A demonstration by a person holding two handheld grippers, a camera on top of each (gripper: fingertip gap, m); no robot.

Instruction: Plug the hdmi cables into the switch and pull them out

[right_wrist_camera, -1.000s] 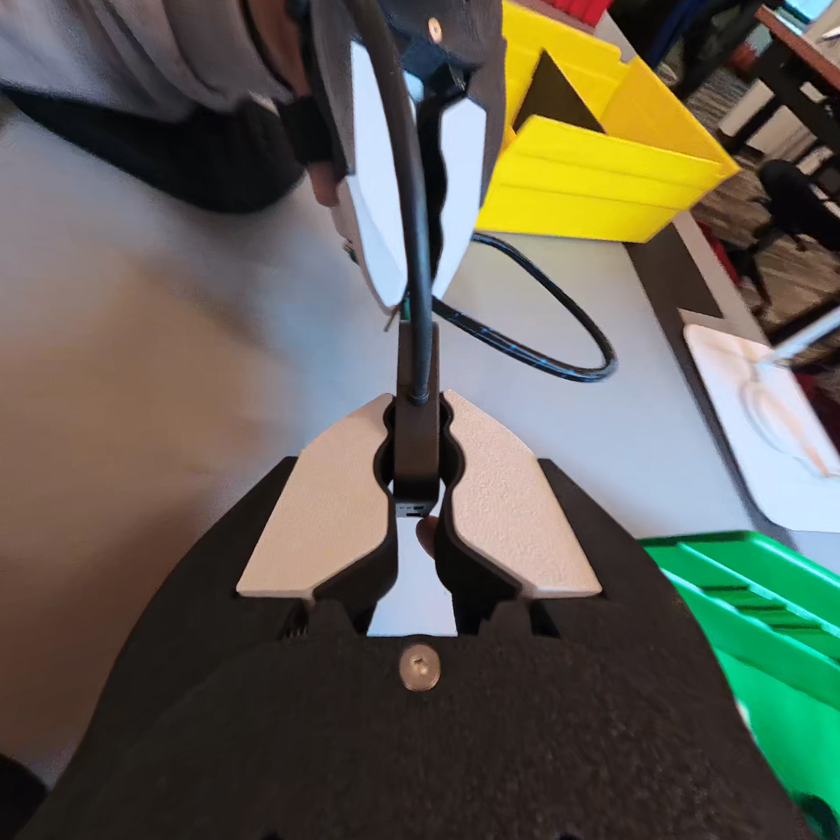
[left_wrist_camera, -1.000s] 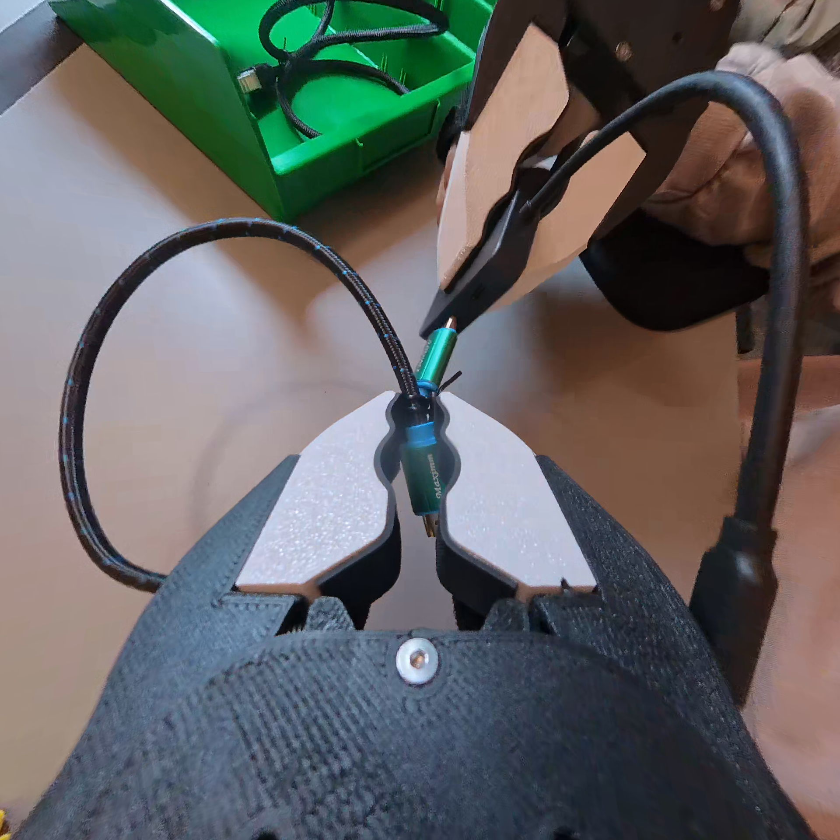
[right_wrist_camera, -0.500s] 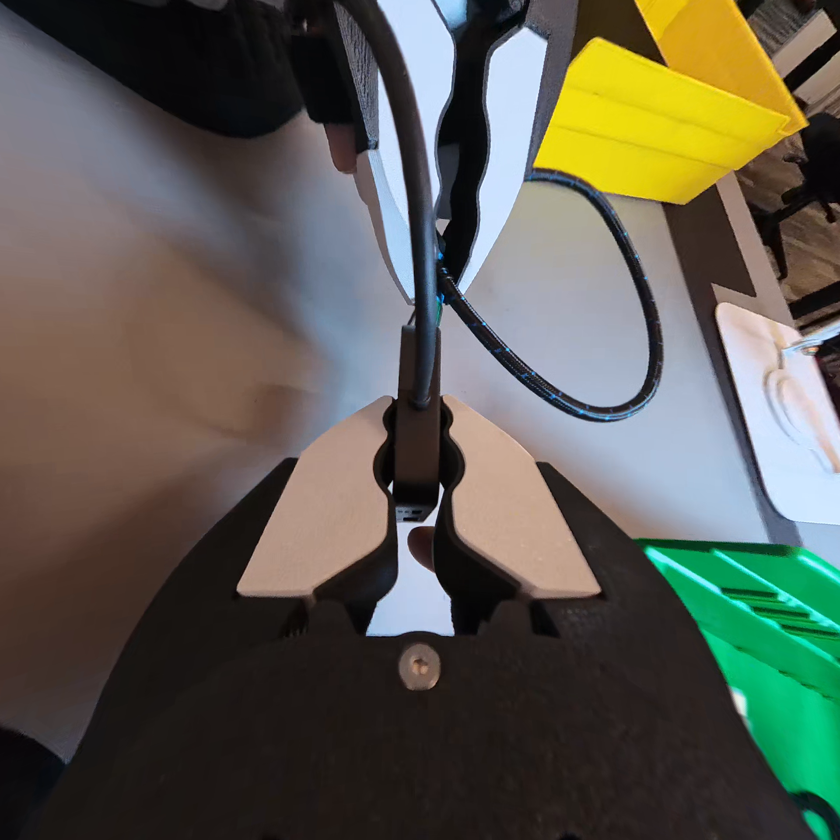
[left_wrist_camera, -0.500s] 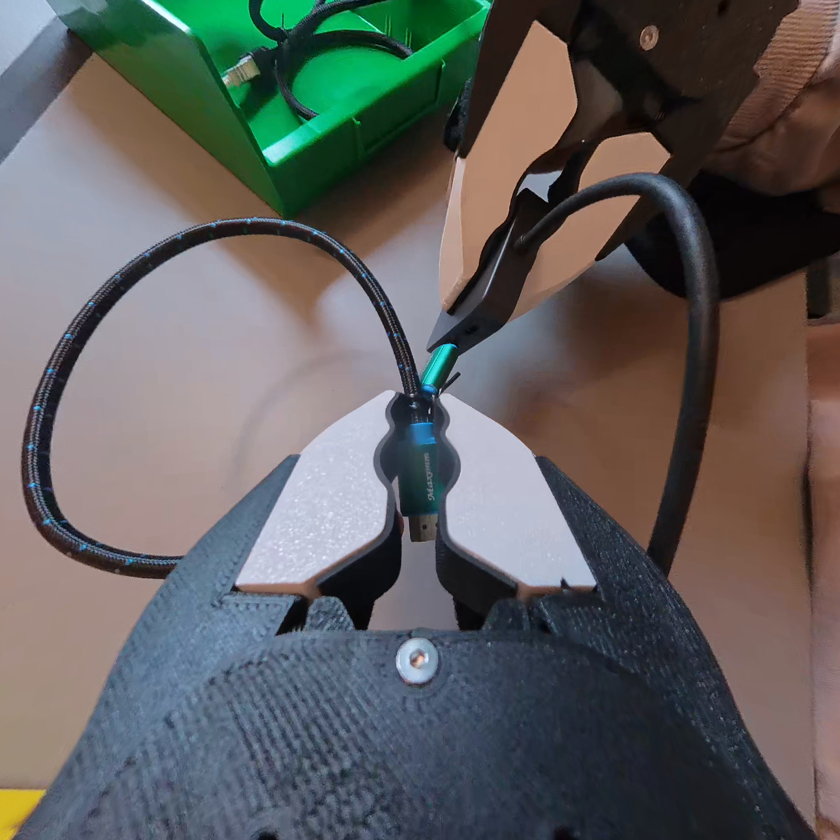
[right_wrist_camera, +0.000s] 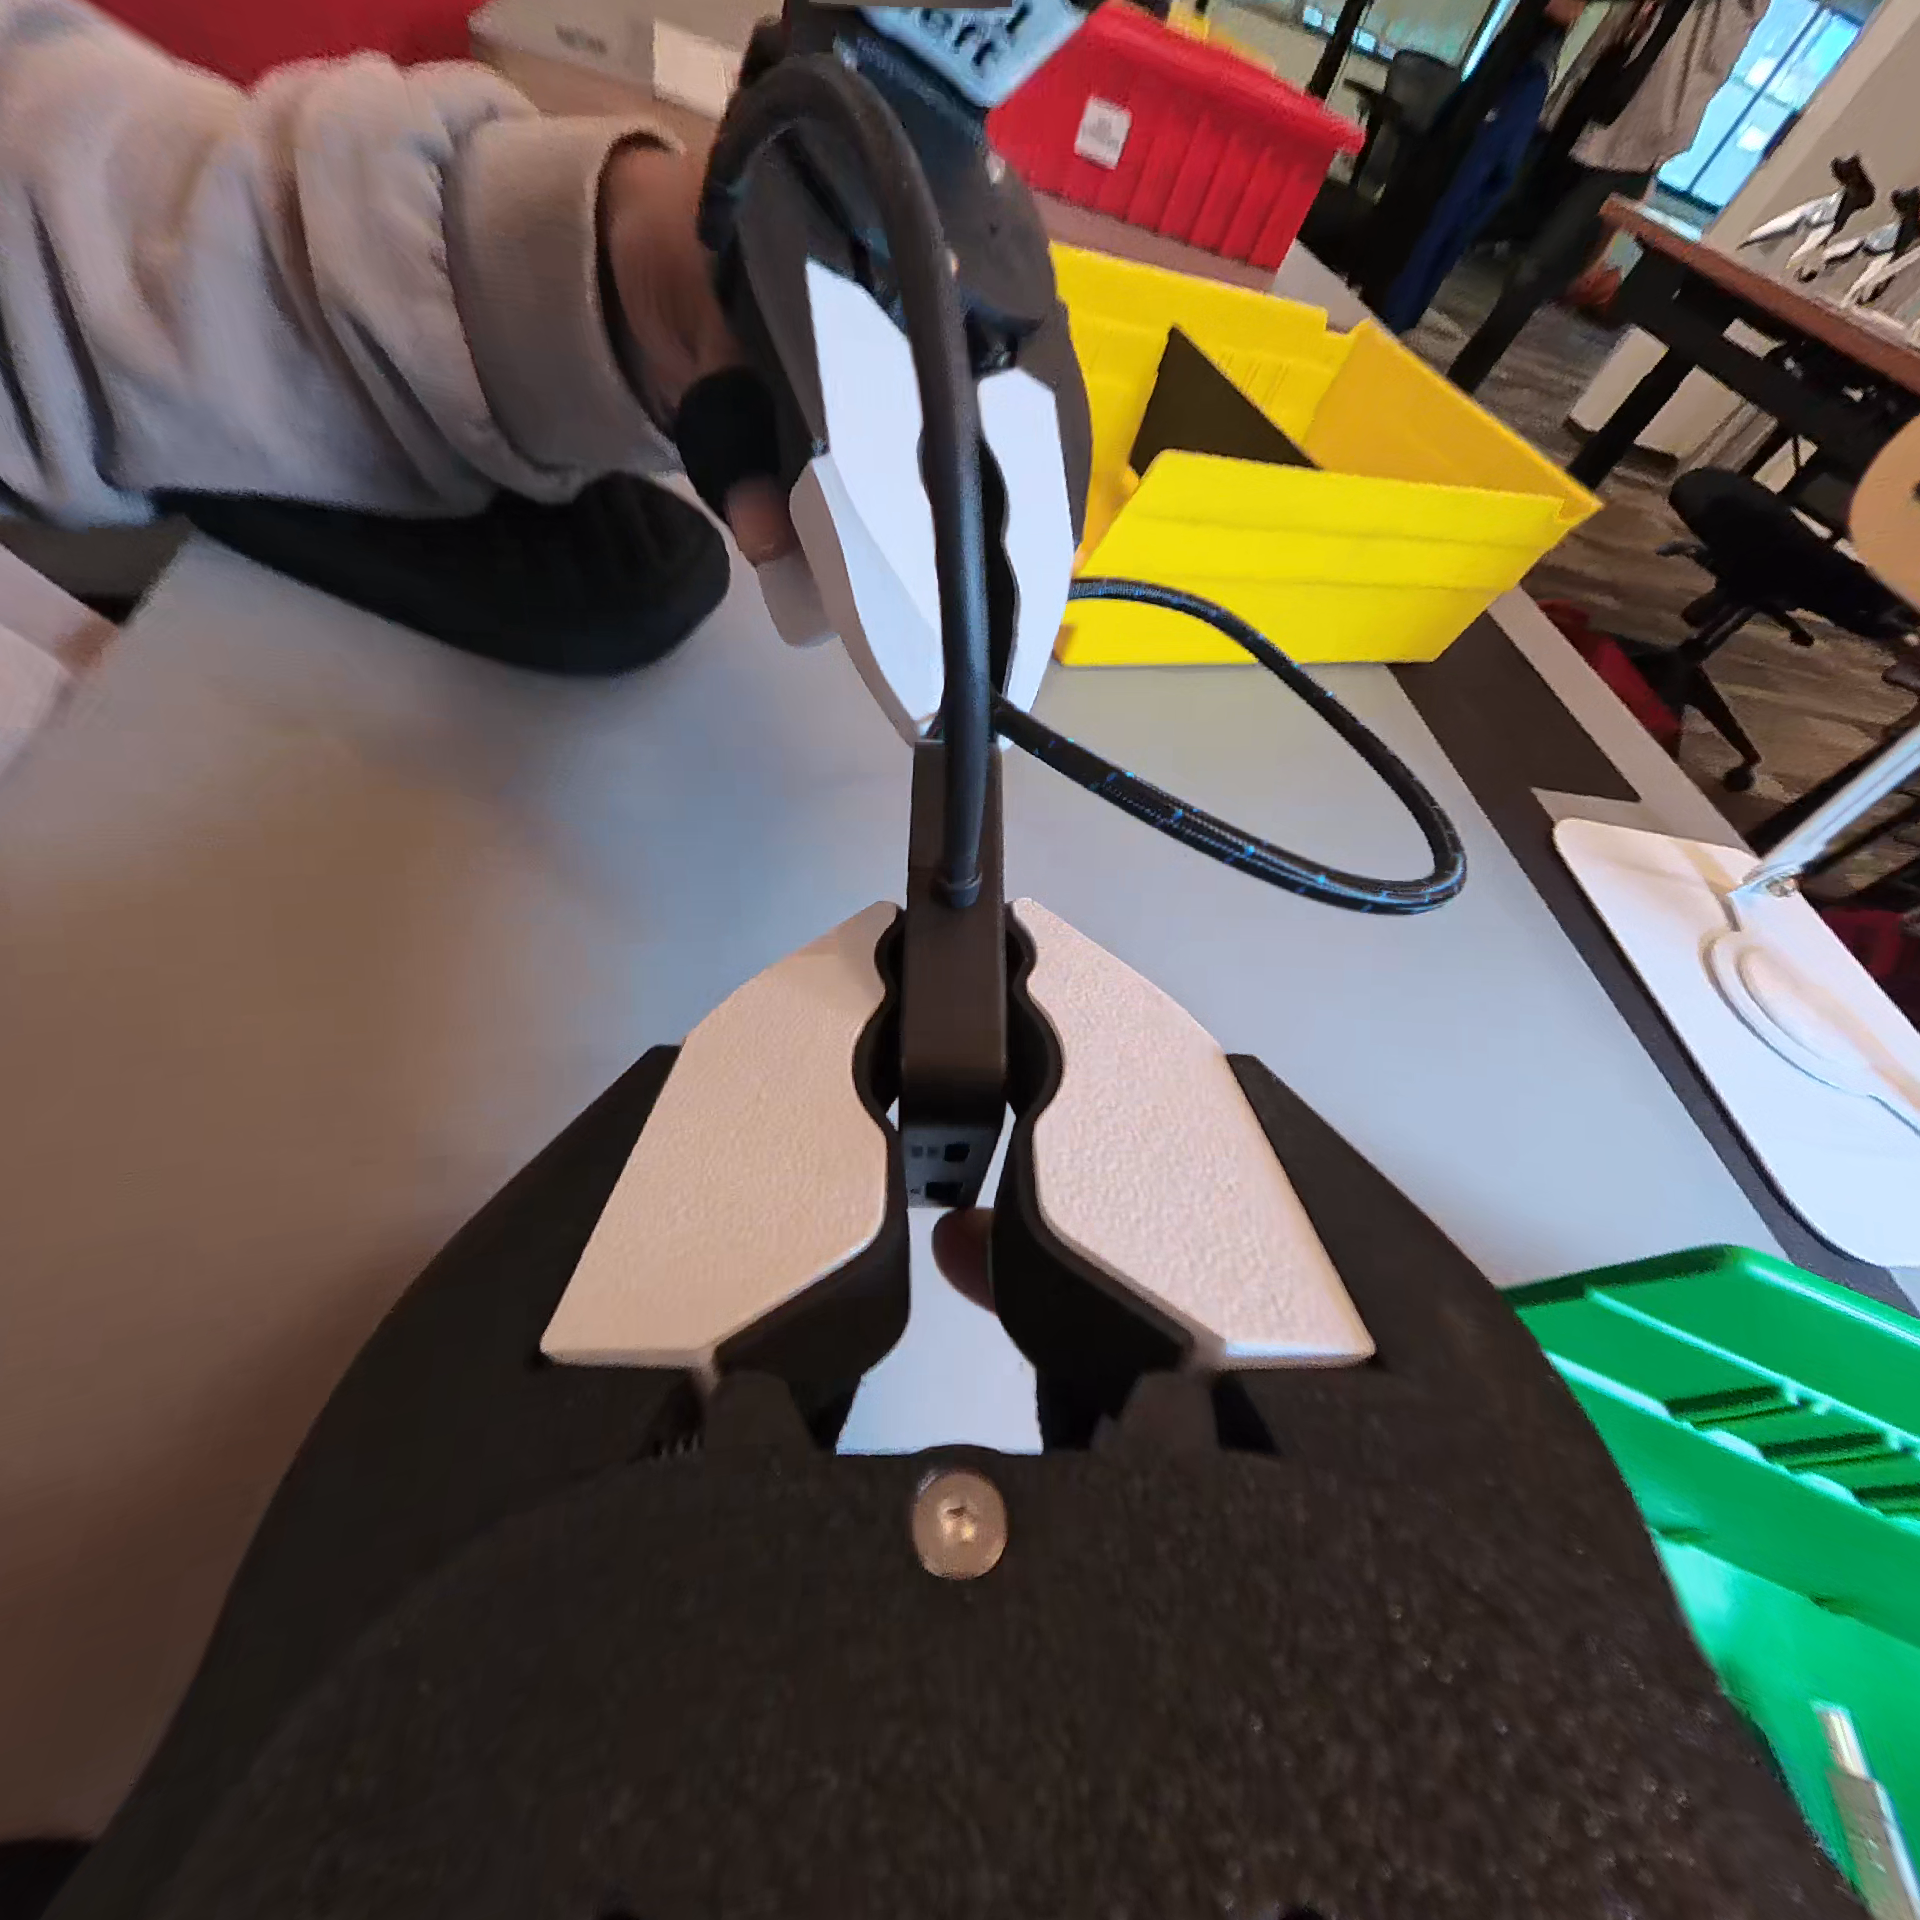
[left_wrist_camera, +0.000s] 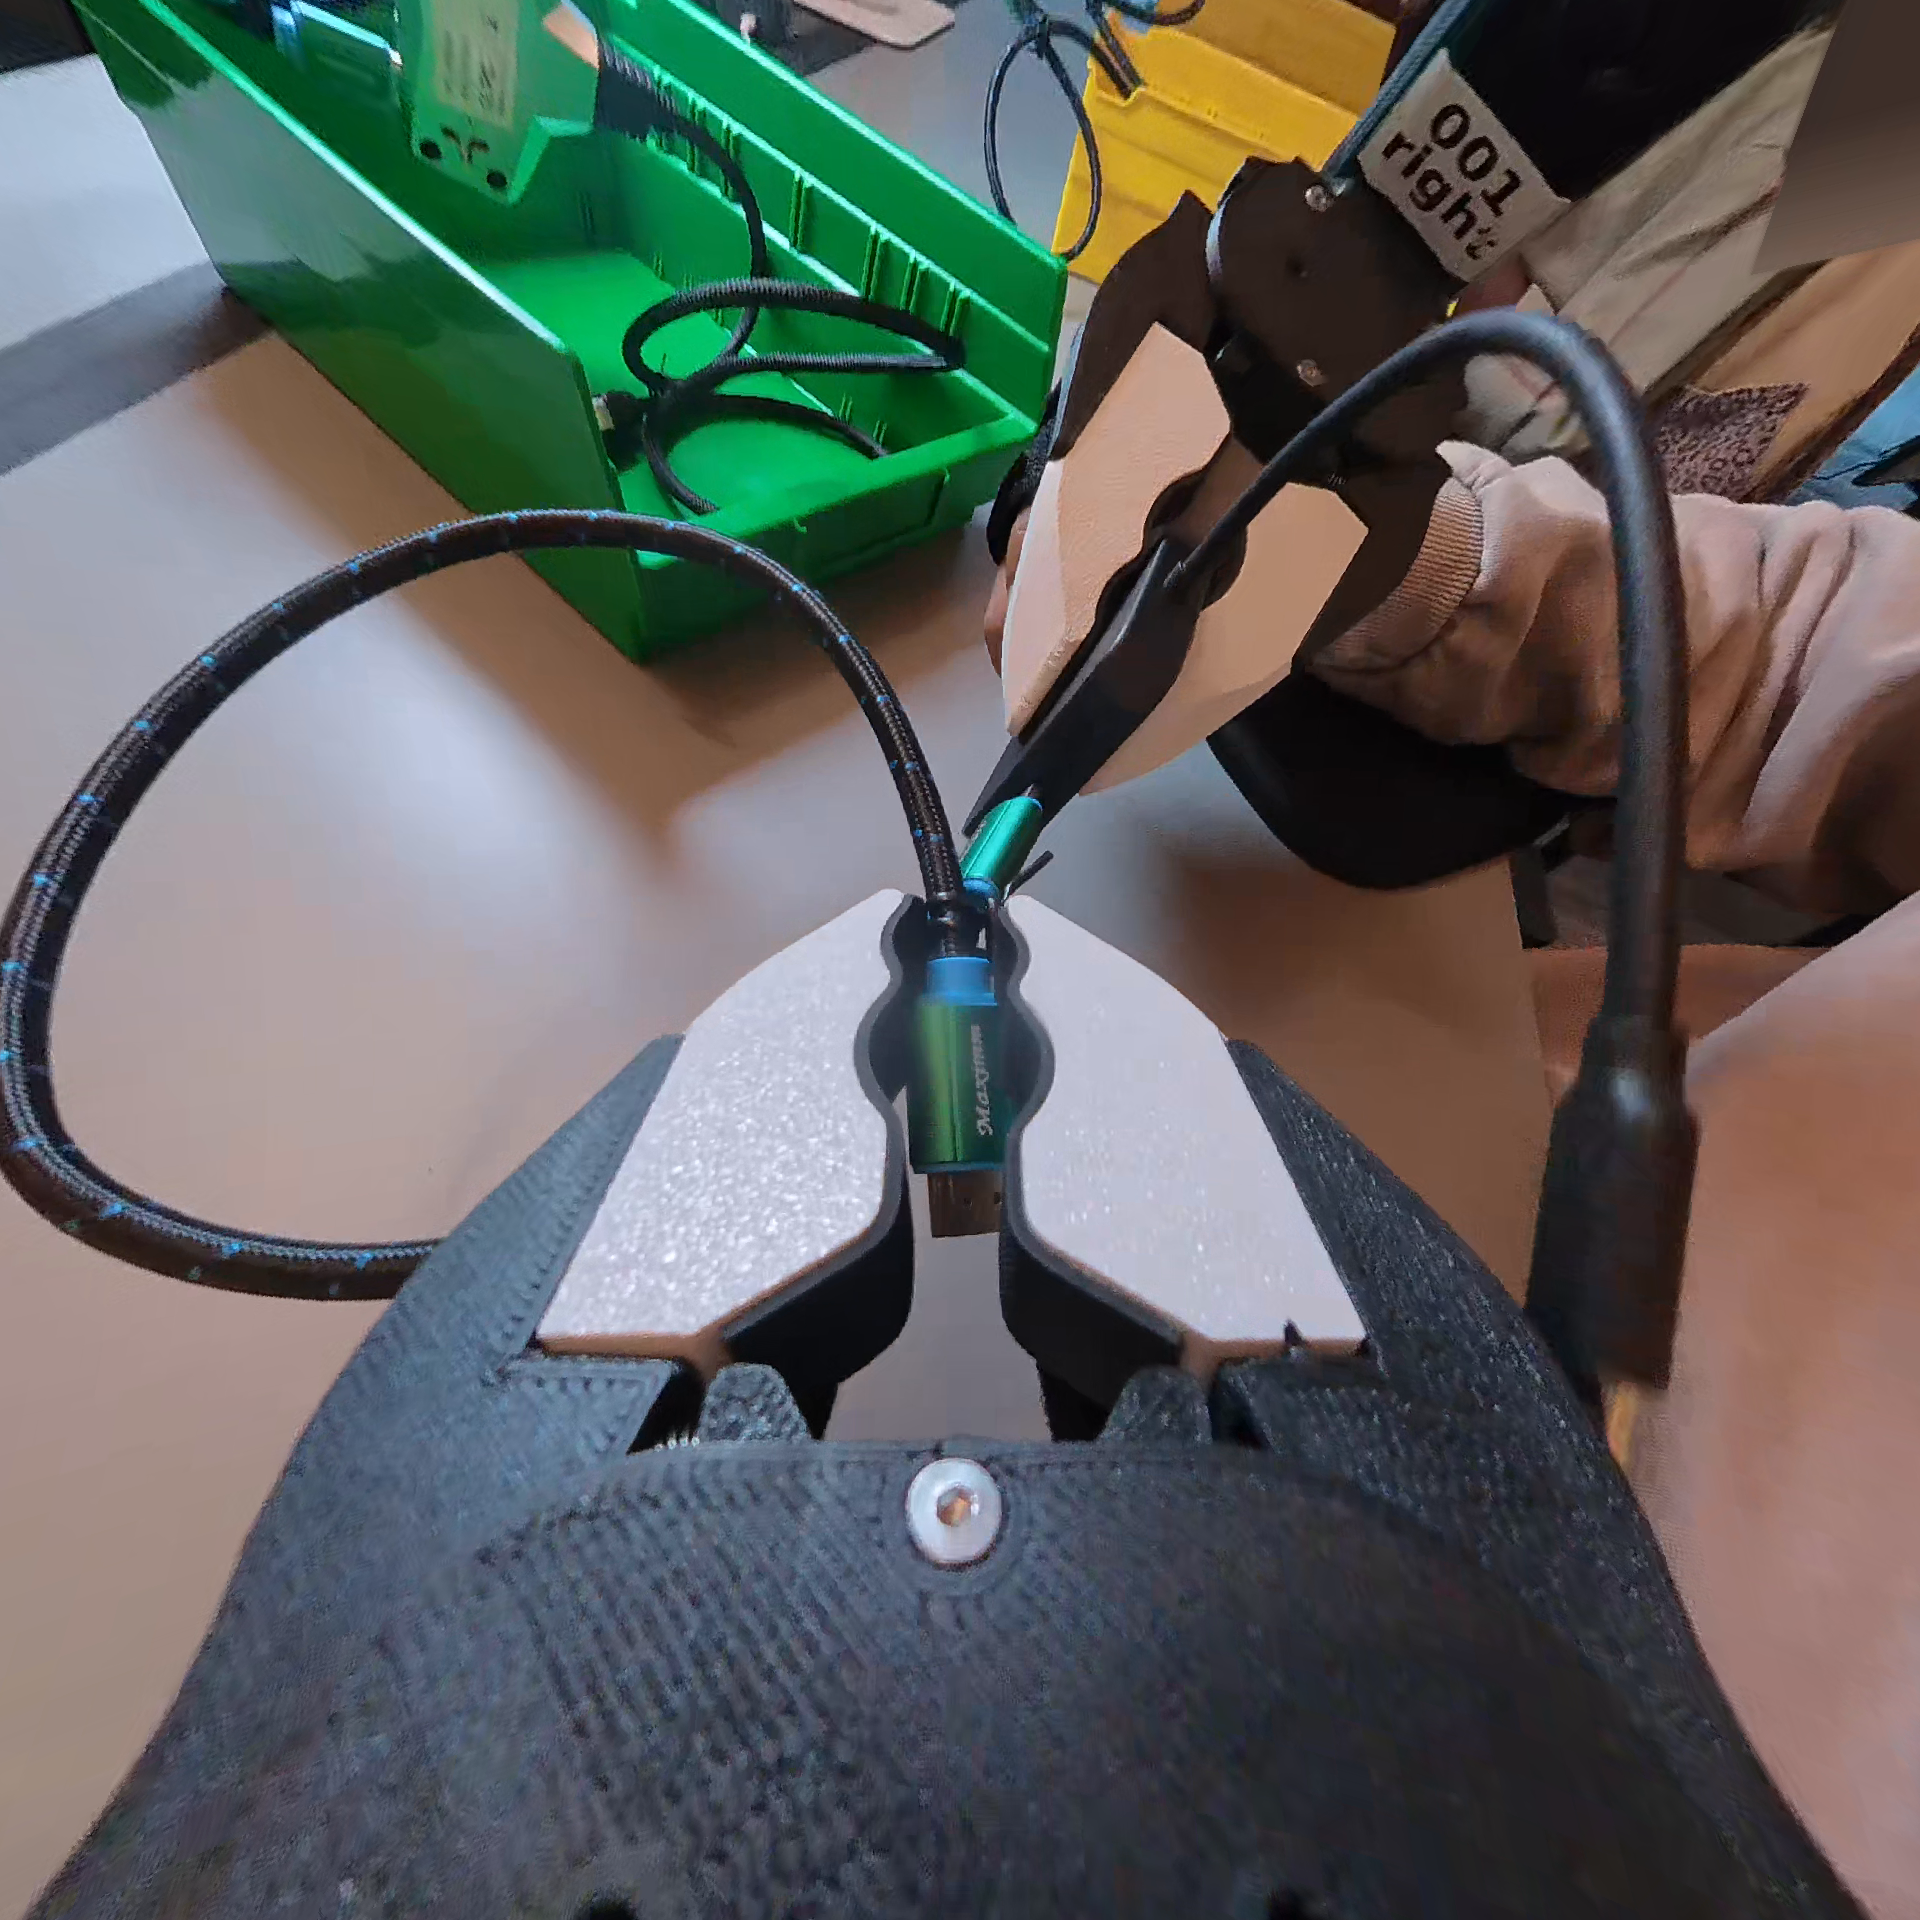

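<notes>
Left gripper [left_wrist_camera: 951, 935]: seen at lower centre of the left wrist view; its jaws are being kept clamped on a green plug [left_wrist_camera: 954, 1081], whose metal tip is pointing back toward the camera.

Braided cable [left_wrist_camera: 208, 727]: black with blue flecks, being looped from the clamped plug out to the left edge of the frame and back under the gripper. In the right wrist view the same cable [right_wrist_camera: 1299, 810] is being seen arcing over the table at centre right.

Second green plug [left_wrist_camera: 1000, 840]: at frame centre, just beyond the left gripper's tips; it is being seated in the tip of the switch [left_wrist_camera: 1101, 675].

Switch: a slim black body, angled from upper right down to centre. In the right wrist view it [right_wrist_camera: 951, 997] is standing upright at centre.

Right gripper [right_wrist_camera: 951, 914]: its jaws are being held closed on the switch; in the left wrist view it [left_wrist_camera: 1049, 774] is being seen at upper right.

Black cable [left_wrist_camera: 1631, 727]: being arched from the switch up and down the right side of the frame.

Table [left_wrist_camera: 416, 935]: plain surface below both grippers; neither gripper can be confirmed as touching it.

Green bin [left_wrist_camera: 582, 343]: upper left of the left wrist view, with black cables lying inside.

Yellow bin [right_wrist_camera: 1299, 551]: upper right of the right wrist view.
</notes>
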